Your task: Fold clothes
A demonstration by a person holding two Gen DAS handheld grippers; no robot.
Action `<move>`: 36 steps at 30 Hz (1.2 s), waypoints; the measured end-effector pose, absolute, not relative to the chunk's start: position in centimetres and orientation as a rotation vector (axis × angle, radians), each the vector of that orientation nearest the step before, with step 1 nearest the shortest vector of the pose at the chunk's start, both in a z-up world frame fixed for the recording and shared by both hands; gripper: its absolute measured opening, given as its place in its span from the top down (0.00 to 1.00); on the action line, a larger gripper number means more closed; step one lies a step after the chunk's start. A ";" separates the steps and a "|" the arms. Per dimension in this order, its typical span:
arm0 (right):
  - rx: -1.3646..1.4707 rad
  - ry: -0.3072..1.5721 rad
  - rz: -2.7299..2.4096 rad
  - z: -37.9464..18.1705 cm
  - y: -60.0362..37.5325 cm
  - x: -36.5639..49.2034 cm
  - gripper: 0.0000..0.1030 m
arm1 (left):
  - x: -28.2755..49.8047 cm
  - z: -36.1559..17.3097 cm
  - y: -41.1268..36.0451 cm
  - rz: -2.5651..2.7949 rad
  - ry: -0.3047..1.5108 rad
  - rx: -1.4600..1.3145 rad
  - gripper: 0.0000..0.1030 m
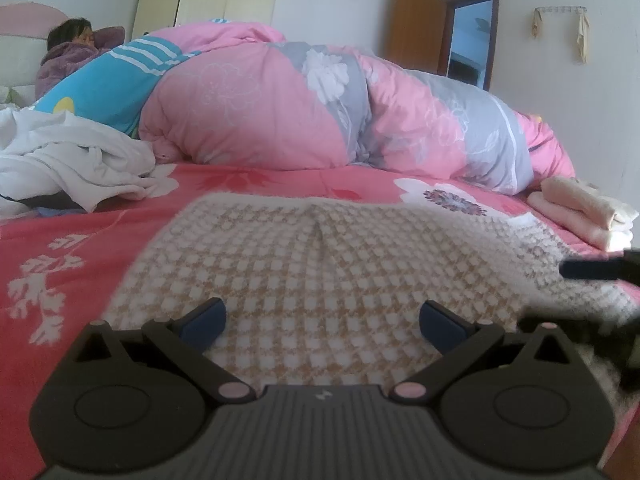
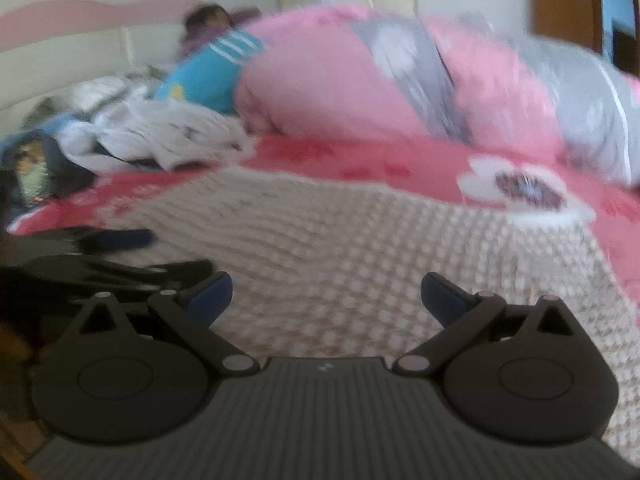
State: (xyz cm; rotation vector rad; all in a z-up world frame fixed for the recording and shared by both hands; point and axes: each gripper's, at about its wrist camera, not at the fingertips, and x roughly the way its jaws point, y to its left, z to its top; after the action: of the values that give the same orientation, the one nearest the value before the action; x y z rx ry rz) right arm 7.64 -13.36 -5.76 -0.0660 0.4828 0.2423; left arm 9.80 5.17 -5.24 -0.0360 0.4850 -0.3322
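Hovering low over knit (image 1: 320, 264), centre of both frames, spread flat on sheet (image 1: 60, 248) — probably laid out this way for folding. Left gripper (image 1: 322, 322) sitting released, jaws wide apart, nothing between them, knit showing under the gap. Right gripper (image 2: 326, 294) likewise released, grasping nothing, jaws spread over the near edge of the knit. Both poised at bottom centre of their frames, likely lining up to pinch the near hem. Right gripper's dark finger poking into the right edge of the left view; left gripper's showing blurred at left of the right view, so working side by side.

Knit looking thick, fuzzy, beige-and-white check, small ridge running up the middle, far edge lying fairly straight toward upper centre. Appearing already doubled or simply flat — cannot tell which. Right view smeared with blur.

Sitting at right edge of left view: folded stack (image 1: 580, 208), apparently finished pieces kept clear. Waiting at left: white heap (image 1: 68, 160), probably still to fold. Filling the top: quilt (image 1: 320, 104), pushed back, with a person (image 1: 72, 56) lying at upper left.
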 end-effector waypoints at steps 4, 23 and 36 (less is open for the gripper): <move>-0.063 0.525 0.245 -9.4 -13.5 7.8 0.01 | 9.7 -5.3 4.9 -0.327 0.481 -0.022 0.00; -0.063 0.416 0.156 -5.8 -15.6 6.5 0.01 | 9.6 -5.6 5.1 -0.324 0.466 -0.026 0.00; 0.049 0.509 0.074 -8.8 -16.8 12.5 0.01 | 8.9 -4.5 6.3 -0.341 0.458 -0.111 0.00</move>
State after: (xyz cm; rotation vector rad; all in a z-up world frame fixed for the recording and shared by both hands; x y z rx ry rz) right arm 12.47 -16.83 -8.79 0.0486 0.5088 0.0736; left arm 8.92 6.31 -4.54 -0.1113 0.4583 -0.3406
